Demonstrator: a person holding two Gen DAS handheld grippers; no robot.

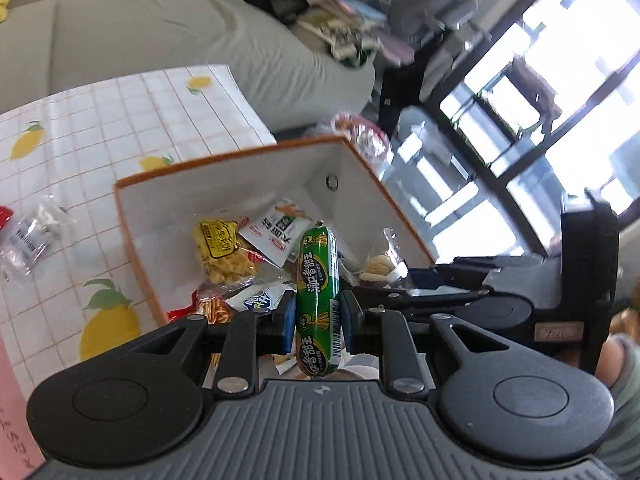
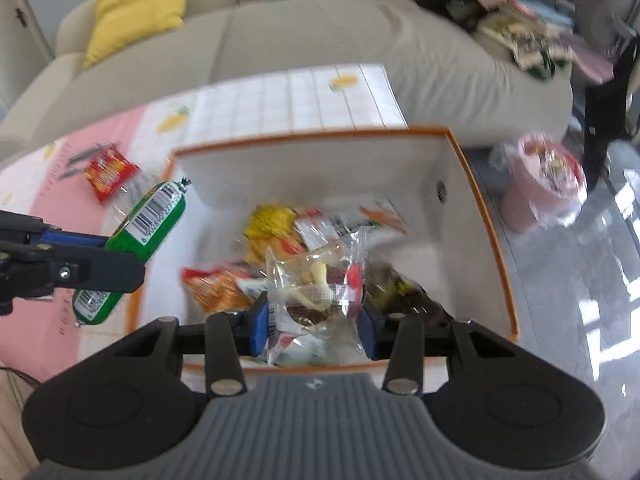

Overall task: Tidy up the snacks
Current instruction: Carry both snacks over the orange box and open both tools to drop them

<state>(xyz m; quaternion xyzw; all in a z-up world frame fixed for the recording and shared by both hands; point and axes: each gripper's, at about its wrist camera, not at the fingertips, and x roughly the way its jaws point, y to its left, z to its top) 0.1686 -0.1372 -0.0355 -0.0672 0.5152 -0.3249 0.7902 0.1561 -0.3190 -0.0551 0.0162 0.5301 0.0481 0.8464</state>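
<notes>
My left gripper (image 1: 318, 316) is shut on a green sausage stick (image 1: 318, 280), held upright above the near edge of the white storage box with orange trim (image 1: 224, 196). From the right wrist view the same sausage (image 2: 150, 224) and the left gripper (image 2: 102, 254) hang at the box's left rim. My right gripper (image 2: 314, 316) is shut on a clear wrapped snack packet (image 2: 316, 280) over the box (image 2: 472, 184). Several snack packs lie inside, among them a yellow bag (image 1: 222, 250) and a white pouch (image 1: 276, 232).
The box stands on a table with a lemon-print grid cloth (image 1: 80, 152). A clear packet (image 1: 28, 236) and a red snack pack (image 2: 108, 174) lie loose on it. A grey sofa (image 2: 320, 36) runs behind; a pink bin (image 2: 540, 192) stands on the floor at right.
</notes>
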